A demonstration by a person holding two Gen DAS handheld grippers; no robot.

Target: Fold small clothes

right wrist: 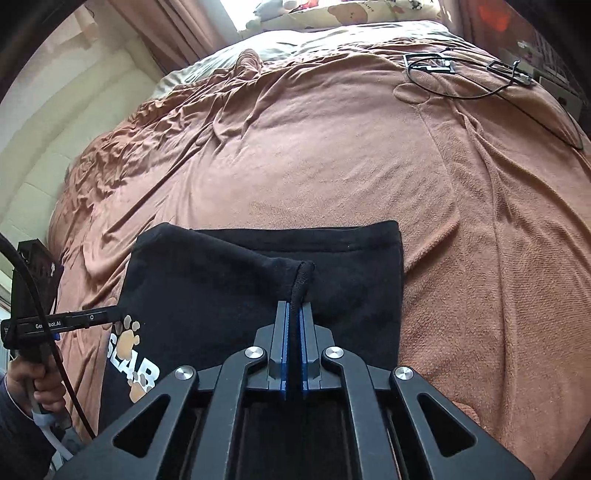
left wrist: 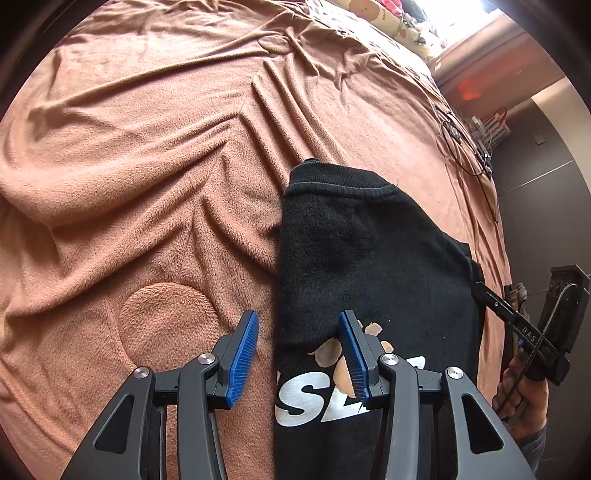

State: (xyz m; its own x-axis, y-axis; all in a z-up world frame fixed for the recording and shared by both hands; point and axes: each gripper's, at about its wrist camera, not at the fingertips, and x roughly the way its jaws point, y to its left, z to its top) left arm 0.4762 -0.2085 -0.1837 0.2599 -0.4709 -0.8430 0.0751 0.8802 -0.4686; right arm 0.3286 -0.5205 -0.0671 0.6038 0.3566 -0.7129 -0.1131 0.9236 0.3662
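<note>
A small black garment (left wrist: 369, 251) with white letters and tan paw prints lies on the brown blanket (left wrist: 147, 166). My left gripper (left wrist: 299, 321) hovers open over the garment's left edge. One blue pad is above the blanket and the other above the print, and neither presses on anything. In the right wrist view my right gripper (right wrist: 294, 308) is shut on a raised ridge of the black garment (right wrist: 221, 280), pinching its hem between the blue pads. The left gripper (right wrist: 116, 314) shows at the garment's left side, and the right gripper (left wrist: 479, 286) at its right edge.
Black cables and small black frames (right wrist: 432, 66) lie on the blanket at the far right. A printed pillow (left wrist: 391, 22) sits at the head of the bed. A hand (right wrist: 40, 387) holds the left gripper's handle. A pale wall (right wrist: 44, 155) borders the bed.
</note>
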